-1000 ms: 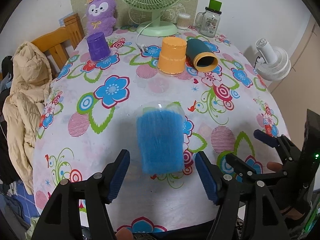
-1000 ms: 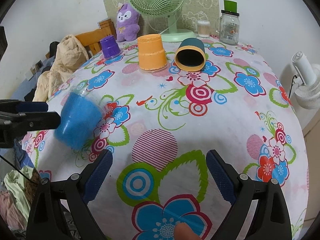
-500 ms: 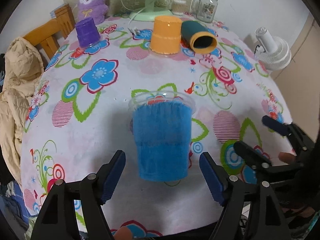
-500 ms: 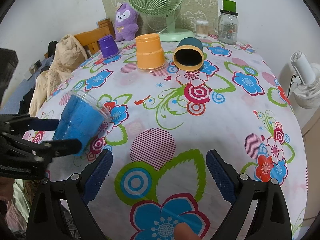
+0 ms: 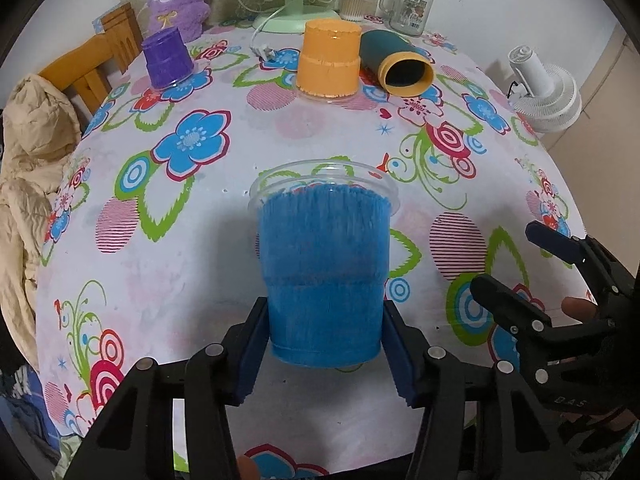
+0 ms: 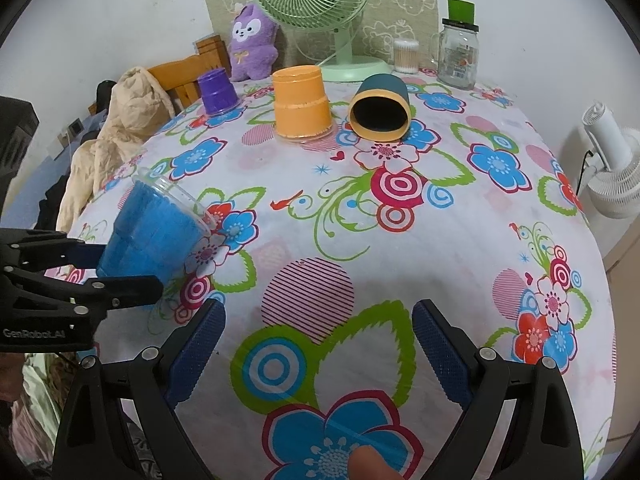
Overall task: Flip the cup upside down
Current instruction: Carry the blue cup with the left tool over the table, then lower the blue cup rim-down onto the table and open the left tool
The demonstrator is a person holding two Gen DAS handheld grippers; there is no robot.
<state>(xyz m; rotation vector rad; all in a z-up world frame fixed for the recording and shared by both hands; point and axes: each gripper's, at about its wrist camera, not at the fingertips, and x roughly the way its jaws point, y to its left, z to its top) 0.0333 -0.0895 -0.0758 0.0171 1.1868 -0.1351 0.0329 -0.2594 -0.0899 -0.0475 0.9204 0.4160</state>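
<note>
A round table under a flowered cloth (image 5: 192, 216) fills both views. At its near left edge, the blue fuzzy-sleeved clear plastic cup (image 5: 324, 276) tilts, its long axis leaning away, clear rim toward the far side and base near. The left gripper (image 5: 325, 350) clamps the cup's lower body between both blue pads. The right gripper (image 6: 318, 348) hangs spread wide over the cloth, holding nothing.

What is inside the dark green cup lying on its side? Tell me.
The dark green cup shows only a black, shadowed hollow behind its yellow rim; nothing is visible inside. Its far end is too dark to make out.
</note>
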